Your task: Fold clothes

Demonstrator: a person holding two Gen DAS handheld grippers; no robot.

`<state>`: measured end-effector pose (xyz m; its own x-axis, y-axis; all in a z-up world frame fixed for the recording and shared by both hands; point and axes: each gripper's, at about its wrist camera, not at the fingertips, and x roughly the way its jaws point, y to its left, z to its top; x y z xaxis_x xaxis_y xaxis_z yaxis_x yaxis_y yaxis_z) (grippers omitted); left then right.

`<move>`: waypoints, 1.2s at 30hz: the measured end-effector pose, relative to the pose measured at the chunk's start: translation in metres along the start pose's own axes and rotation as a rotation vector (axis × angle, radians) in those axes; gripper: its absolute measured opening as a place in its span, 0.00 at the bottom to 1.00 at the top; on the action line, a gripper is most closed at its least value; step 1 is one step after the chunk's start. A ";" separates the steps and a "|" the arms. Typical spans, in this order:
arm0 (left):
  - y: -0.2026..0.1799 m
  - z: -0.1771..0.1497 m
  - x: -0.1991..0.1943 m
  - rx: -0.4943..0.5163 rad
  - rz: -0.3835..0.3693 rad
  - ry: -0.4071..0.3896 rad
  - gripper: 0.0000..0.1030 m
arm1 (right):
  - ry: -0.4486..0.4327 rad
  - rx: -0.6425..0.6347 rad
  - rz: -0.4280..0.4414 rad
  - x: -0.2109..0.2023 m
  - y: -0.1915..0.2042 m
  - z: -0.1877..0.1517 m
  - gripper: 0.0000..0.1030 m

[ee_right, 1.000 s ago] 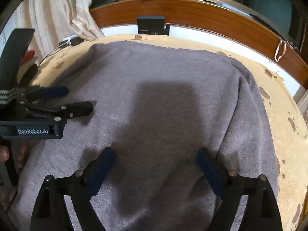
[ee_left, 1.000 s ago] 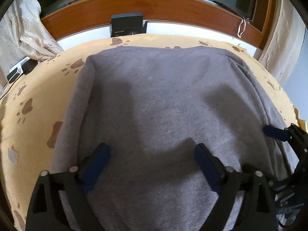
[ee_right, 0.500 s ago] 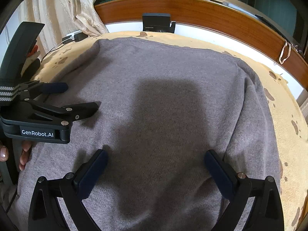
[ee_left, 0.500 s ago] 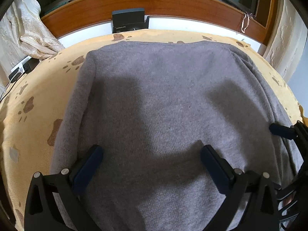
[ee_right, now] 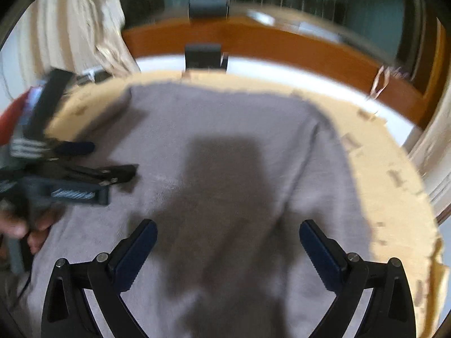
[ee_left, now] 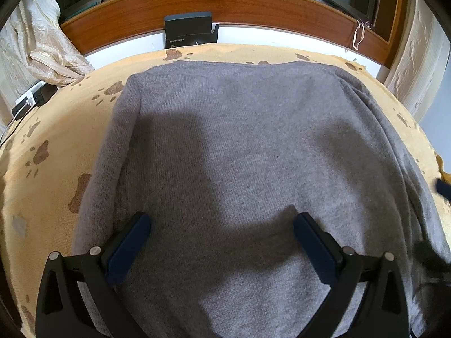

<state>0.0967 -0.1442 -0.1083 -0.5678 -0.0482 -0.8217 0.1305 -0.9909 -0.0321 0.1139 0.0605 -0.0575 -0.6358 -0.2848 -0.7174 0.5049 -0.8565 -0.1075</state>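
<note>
A grey knit sweater (ee_left: 239,155) lies spread flat over a yellow blanket (ee_left: 56,140) with brown paw prints. Its left sleeve is folded in along the body. My left gripper (ee_left: 221,222) hangs open just above the sweater's near part, nothing between its fingers. In the right wrist view, which is blurred, the same sweater (ee_right: 225,155) fills the middle and my right gripper (ee_right: 227,229) is open over it, empty. The left gripper (ee_right: 104,160) shows at that view's left edge, held by a hand (ee_right: 31,231). A tip of the right gripper (ee_left: 444,187) shows at the left wrist view's right edge.
A wooden rail (ee_left: 253,8) runs along the far side, with a black box (ee_left: 190,29) standing against it. Cream curtains (ee_left: 33,48) hang at the left and right. A charger with cable (ee_left: 31,100) lies at the blanket's left edge.
Both grippers have pulled back and up from the sweater, so more of it and the blanket shows. The right gripper is moving fast and its view has blurred. Both stay open.
</note>
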 end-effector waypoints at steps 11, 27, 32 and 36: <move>0.000 0.000 -0.001 -0.004 -0.001 -0.001 0.99 | -0.040 0.244 -0.129 -0.105 -0.112 -0.093 0.99; -0.057 0.012 -0.056 0.114 -0.086 -0.107 1.00 | -0.039 0.393 -0.023 -0.125 -0.132 -0.149 0.62; -0.066 0.008 -0.032 0.112 -0.108 -0.046 1.00 | -0.015 0.292 -0.012 -0.126 -0.109 -0.146 0.47; -0.060 -0.001 -0.017 0.083 -0.113 -0.003 1.00 | 0.018 0.218 0.005 -0.120 -0.091 -0.145 0.47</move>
<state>0.0987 -0.0834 -0.0931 -0.5779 0.0638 -0.8136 -0.0020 -0.9971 -0.0767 0.2285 0.2351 -0.0615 -0.6218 -0.2830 -0.7303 0.3685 -0.9285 0.0460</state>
